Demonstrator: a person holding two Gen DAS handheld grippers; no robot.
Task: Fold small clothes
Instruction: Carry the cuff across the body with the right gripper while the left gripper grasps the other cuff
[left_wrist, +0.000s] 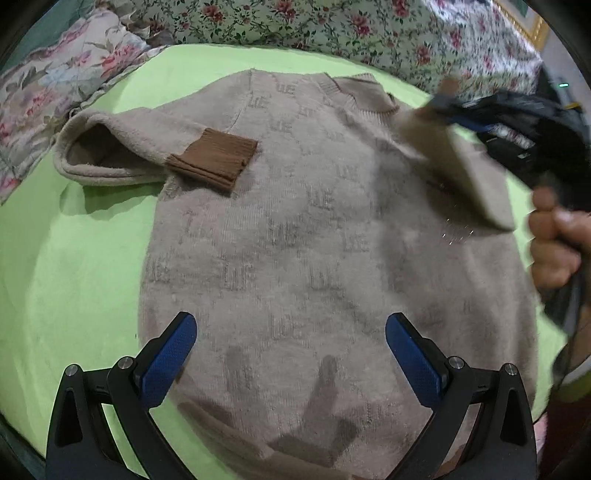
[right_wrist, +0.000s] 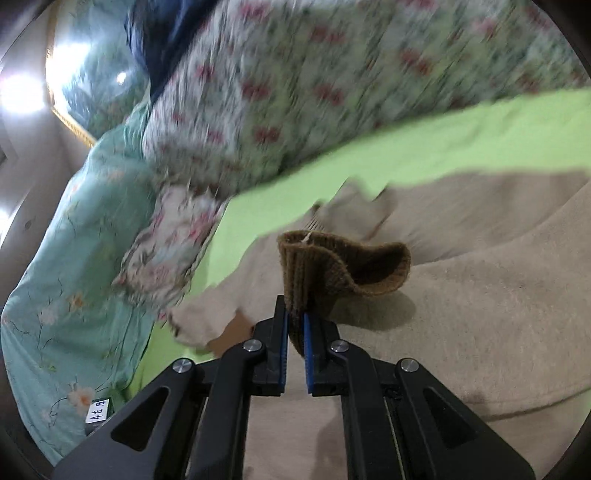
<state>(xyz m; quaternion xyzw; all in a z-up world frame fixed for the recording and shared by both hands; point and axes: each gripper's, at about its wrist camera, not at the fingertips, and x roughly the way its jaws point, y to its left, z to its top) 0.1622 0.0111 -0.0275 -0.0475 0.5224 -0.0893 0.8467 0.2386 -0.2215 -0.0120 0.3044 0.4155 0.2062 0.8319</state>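
A beige knitted sweater (left_wrist: 295, 240) lies flat on the green sheet (left_wrist: 74, 258). Its left sleeve is folded across the chest and ends in a brown cuff (left_wrist: 212, 162). My left gripper (left_wrist: 291, 332) hovers open over the lower part of the sweater with nothing between its fingers. At the upper right, my right gripper (left_wrist: 443, 105) is blurred and lifts the other sleeve (left_wrist: 476, 177) off the sheet. In the right wrist view, the right gripper (right_wrist: 294, 314) is shut on that sleeve's brown cuff (right_wrist: 343, 266), above the sweater body (right_wrist: 480, 314).
A floral quilt (left_wrist: 332, 26) is bunched along the far side of the sheet, and a flowered pillow (left_wrist: 48, 85) lies at the far left. Teal flowered bedding (right_wrist: 74, 240) lies beyond the sheet's edge. A person's hand (left_wrist: 554, 243) grips the right tool's handle.
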